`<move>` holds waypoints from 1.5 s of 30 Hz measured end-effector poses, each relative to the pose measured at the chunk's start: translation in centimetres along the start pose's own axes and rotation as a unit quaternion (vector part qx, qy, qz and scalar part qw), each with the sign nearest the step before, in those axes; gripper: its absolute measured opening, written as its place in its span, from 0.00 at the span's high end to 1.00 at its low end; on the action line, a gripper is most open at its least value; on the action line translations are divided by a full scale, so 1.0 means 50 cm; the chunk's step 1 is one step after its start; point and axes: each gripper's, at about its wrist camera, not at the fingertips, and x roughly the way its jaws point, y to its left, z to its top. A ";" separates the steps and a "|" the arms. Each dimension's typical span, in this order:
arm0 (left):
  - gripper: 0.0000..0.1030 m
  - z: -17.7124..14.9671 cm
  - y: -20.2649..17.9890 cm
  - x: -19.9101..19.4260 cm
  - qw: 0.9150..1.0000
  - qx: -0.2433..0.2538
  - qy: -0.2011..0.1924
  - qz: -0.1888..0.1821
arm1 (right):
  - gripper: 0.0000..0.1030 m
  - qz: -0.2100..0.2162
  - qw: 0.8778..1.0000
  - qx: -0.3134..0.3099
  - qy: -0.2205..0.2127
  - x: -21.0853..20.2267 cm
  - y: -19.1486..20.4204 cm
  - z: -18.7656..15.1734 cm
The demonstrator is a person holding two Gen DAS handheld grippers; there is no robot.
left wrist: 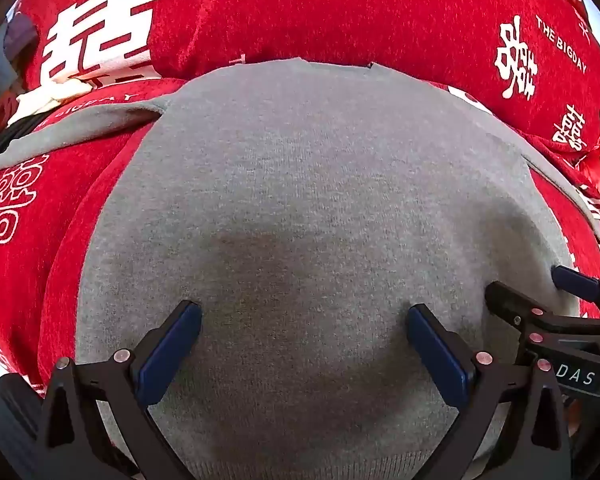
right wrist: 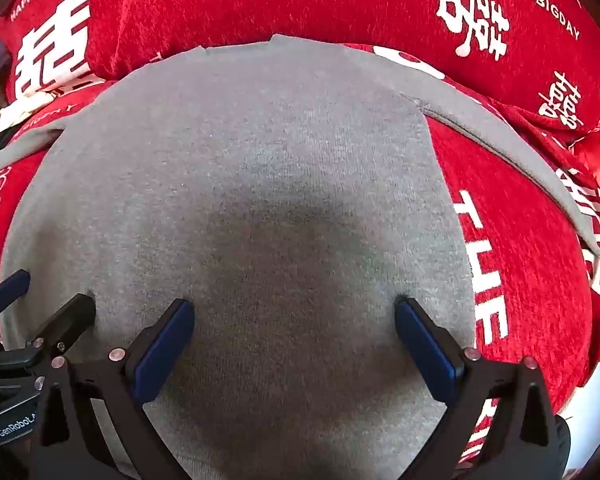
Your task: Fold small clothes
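A: Where's the garment?

B: I see the grey knit top [left wrist: 300, 200] flat on the red printed cover [left wrist: 340, 12]; my left gripper [left wrist: 304, 312] and right gripper [right wrist: 294, 306] gape over it, empty.

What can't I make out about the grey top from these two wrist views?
- Grey top hem: both views, hidden behind the open left gripper and right gripper.
- Left sleeve cuff: blurred at the frame edge.
- Right sleeve cuff: lost at the fisheye rim.

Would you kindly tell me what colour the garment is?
Plain grey; the garment shows best in the right wrist view.
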 end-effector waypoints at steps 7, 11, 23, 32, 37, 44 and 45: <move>0.00 -0.001 -0.002 0.001 1.000 0.012 0.000 0.003 | 0.01 0.000 1.000 0.002 0.015 0.007 -0.001 0.006; 0.00 0.002 -0.002 0.004 1.000 0.017 0.008 0.003 | 0.01 -0.001 1.000 0.003 0.017 0.008 0.000 0.001; 0.00 0.023 -0.001 0.022 0.996 0.009 0.093 0.011 | 0.01 0.001 0.996 0.006 0.091 0.011 0.003 0.031; 0.00 0.035 0.001 0.034 0.991 0.006 0.132 0.014 | 0.01 0.002 0.995 0.004 0.104 0.008 0.008 0.026; 0.00 0.047 0.002 0.042 0.988 0.000 0.156 0.013 | 0.01 0.003 0.994 0.010 0.106 0.005 0.008 0.023; 0.00 0.054 -0.001 0.046 0.986 0.008 0.168 0.015 | 0.00 0.006 0.992 0.006 0.122 0.008 0.011 0.035; 0.00 0.056 -0.003 0.047 0.986 0.008 0.168 0.015 | 0.00 0.006 0.993 0.005 0.121 0.010 0.008 0.039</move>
